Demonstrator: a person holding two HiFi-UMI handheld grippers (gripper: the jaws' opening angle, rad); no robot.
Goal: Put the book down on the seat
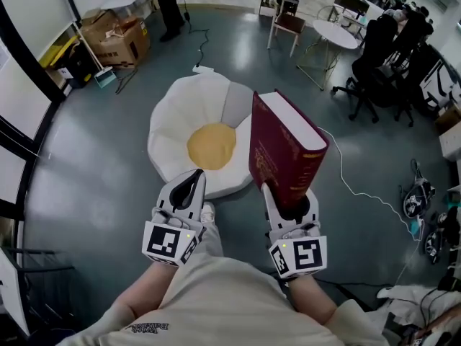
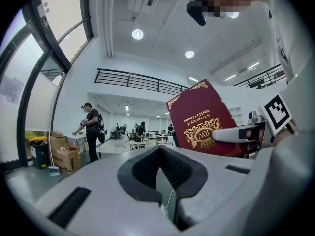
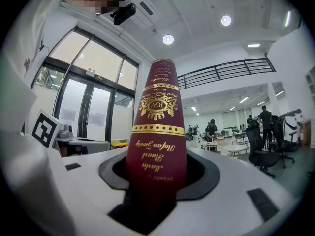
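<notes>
Book in my right gripper, seat dead ahead

My right gripper (image 1: 290, 202) clamps the book (image 1: 284, 150) by its lower end, upright in the air on the near side of the seat (image 1: 176, 114), ready to lower. My left gripper (image 1: 191, 182) is pinched together, empty, alongside.

You hold the maroon hardback book (image 1: 284, 150) upright in your right gripper (image 1: 290, 197), the jaws clamped on its lower end. The gold-lettered spine faces you and the cream page edges face up and away. The book is clear of the floor, showing in the head view against the right edge of the seat (image 1: 173, 121). The seat is a white, petal-rimmed floor cushion with a round yellow centre (image 1: 211, 146), lying flat.
</notes>
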